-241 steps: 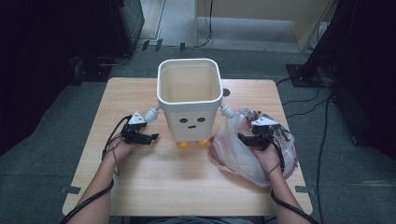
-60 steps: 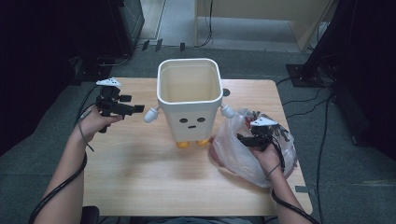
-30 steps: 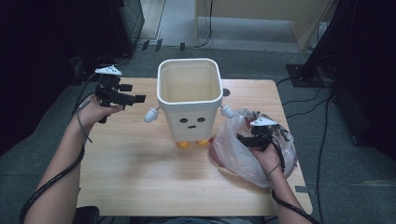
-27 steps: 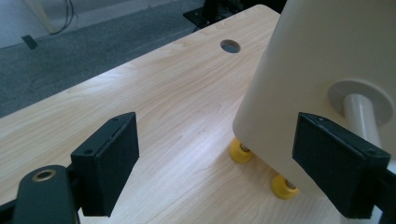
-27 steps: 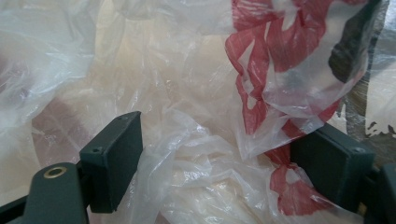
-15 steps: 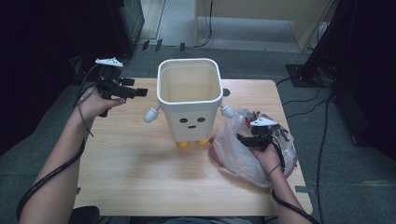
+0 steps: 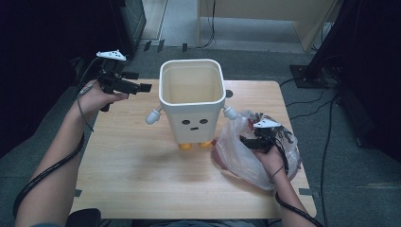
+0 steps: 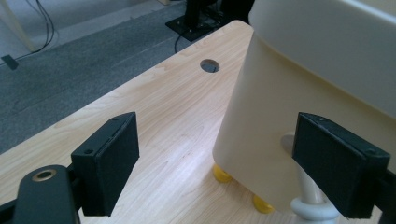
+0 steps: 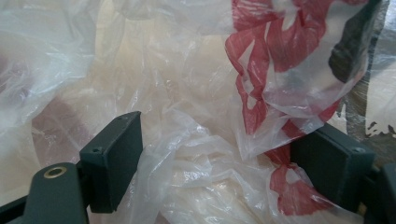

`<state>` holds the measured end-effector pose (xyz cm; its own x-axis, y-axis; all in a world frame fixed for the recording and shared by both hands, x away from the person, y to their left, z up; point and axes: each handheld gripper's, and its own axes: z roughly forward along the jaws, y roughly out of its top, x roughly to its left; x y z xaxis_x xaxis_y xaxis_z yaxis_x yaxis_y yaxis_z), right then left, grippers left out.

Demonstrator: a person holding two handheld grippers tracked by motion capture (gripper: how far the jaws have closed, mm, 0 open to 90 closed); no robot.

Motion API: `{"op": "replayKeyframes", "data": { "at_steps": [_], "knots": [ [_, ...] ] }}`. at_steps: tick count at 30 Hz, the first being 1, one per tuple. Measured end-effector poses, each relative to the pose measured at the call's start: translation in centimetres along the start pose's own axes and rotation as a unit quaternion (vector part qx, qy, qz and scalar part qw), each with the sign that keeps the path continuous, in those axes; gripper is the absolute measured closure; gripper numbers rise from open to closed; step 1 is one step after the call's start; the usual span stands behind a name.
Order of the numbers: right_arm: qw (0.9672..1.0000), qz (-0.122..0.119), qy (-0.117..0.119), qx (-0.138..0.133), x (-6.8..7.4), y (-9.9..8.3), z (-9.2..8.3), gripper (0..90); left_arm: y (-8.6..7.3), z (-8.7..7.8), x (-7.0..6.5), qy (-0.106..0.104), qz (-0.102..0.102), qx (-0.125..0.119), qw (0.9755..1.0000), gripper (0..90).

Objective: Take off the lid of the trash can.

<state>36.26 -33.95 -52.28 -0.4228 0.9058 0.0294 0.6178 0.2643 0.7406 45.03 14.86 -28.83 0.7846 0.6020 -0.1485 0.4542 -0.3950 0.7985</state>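
A cream bin with a face, small white arms and orange feet stands upright at the middle of the wooden table. My left gripper is raised at the table's far left corner, open, its jaws pointing at the bin; the left gripper view shows the bin's side between the wide-apart pads. A crumpled clear plastic bag with red print lies at the right of the bin. My right gripper rests on it, open, with loose plastic bunched between its pads.
A round cable hole sits in the table beyond the bin. Grey carpet surrounds the table, with cables and dark equipment stands at the far left and right. Bare tabletop lies in front of the bin.
My left gripper lifted from beside the bin's left arm and moved back and left to the table's far corner, then edged toward the bin. The right gripper stayed on the bag.
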Motion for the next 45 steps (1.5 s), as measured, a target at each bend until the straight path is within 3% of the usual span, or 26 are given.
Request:
{"op": "replayKeyframes", "data": {
  "at_steps": [21, 33, 45],
  "knots": [
    [1.0, -0.001, 0.0, 0.0, 0.0, 0.0, 0.0, 19.5, 3.2, -0.5, -0.7, -0.012, 0.014, -0.013, 0.9997, 15.0],
    [1.0, -0.001, 0.0, 0.0, 0.0, 0.0, 0.0, 19.5, 5.2, -0.9, -1.2, -0.014, 0.007, -0.012, 0.9998, 15.0],
    [1.0, 0.0, 0.0, 0.0, 0.0, 0.0, 0.0, 19.5, 6.6, 0.0, -1.9, -0.015, 0.014, -0.006, 0.9998, 15.1]
  ]
}}
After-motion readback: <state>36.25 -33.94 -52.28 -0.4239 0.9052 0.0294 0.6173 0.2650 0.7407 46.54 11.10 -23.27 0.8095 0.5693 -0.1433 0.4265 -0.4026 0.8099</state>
